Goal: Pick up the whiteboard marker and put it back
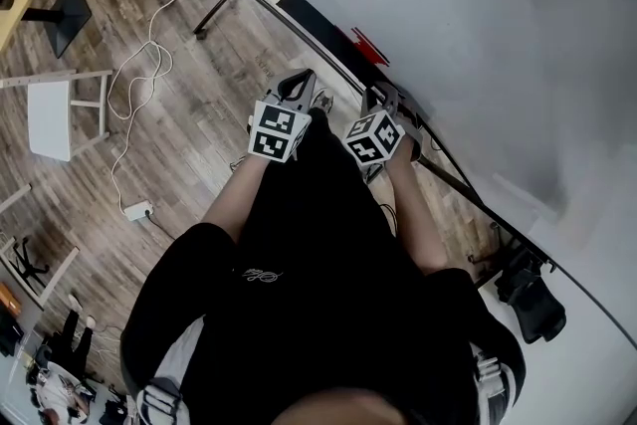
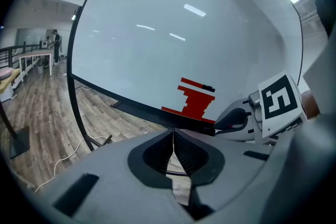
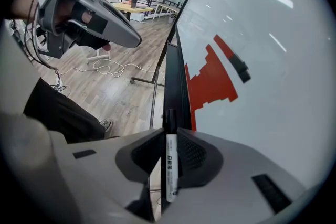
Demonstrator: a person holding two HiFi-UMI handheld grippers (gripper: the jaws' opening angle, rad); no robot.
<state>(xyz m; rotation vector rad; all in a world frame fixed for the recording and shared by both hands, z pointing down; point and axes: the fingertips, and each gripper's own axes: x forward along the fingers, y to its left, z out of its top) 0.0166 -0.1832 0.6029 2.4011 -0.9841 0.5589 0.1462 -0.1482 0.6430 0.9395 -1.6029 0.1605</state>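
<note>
Two grippers: right gripper (image 3: 169, 132) fingers (image 3: 195, 155) tight on one whiteboard marker (image 3: 170, 165), left gripper (image 2: 173, 135) fingers (image 2: 152, 156) together, empty, before one whiteboard (image 2: 184, 34).

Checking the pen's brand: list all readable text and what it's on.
On the whiteboard marker: dark print along its white barrel, too small to read.
Black shirt: pale script logo, too blurred to read.
Patterned cubes: black-and-white squares, no words.
Whiteboard: red stepped shape, no lettering.

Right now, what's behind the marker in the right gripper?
Behind the marker runs the black ledge of the whiteboard, red patch alongside. The ledge stretch directly behind it is covered.
</note>
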